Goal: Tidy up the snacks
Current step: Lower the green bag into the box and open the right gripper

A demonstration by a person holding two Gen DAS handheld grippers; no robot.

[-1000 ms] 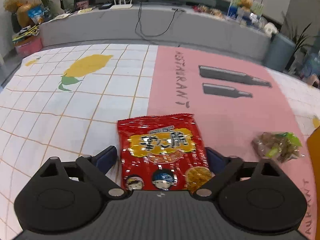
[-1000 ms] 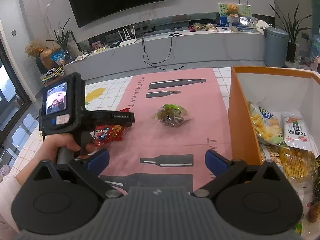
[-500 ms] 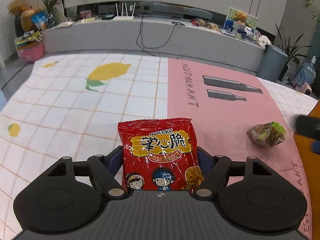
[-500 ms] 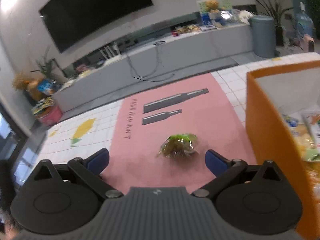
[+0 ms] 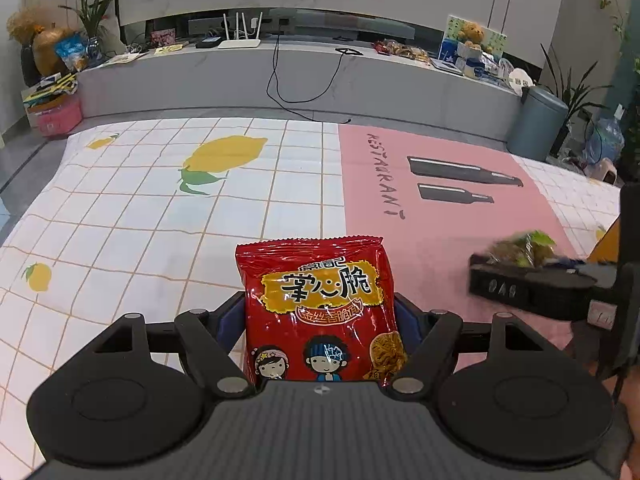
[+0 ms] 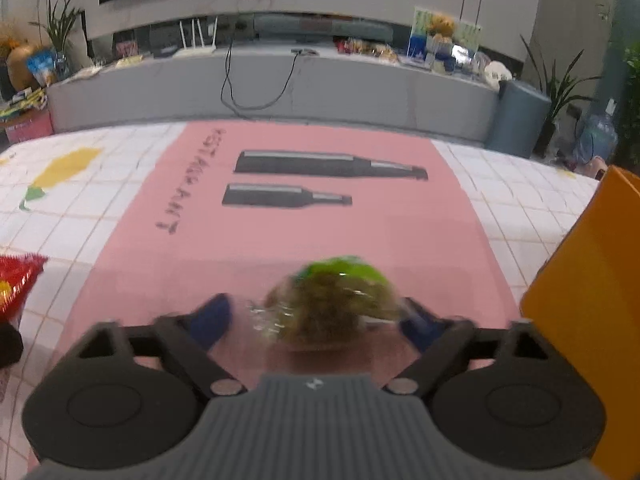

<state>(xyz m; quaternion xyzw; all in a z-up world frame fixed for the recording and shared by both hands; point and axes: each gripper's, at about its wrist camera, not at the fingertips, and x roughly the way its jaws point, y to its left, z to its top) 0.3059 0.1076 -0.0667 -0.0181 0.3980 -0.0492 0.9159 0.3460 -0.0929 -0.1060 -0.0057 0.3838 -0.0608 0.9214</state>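
Now red noodle-snack packet (image 5: 320, 312) clamped upright between the blue pads of the left claw (image 5: 320, 316), lifted clear of the tablecloth (image 5: 160, 216) where a second ago it lay flat with the pads standing wide at either side. Meanwhile clear bag of green-and-brown snacks (image 6: 332, 304) lying on the pink panel of the bench cloth, now framed by the right claw (image 6: 316, 320); a second ago seen well ahead of it, with nothing between the pads. Right jaws closing, bag between them, right pad at the bag's edge, left pad apparently short of it, though blurred. Orange storage box (image 6: 592, 272) just to the right. Judged: one packet secured and ready for carrying to the box, second pick under way but not yet gripped.
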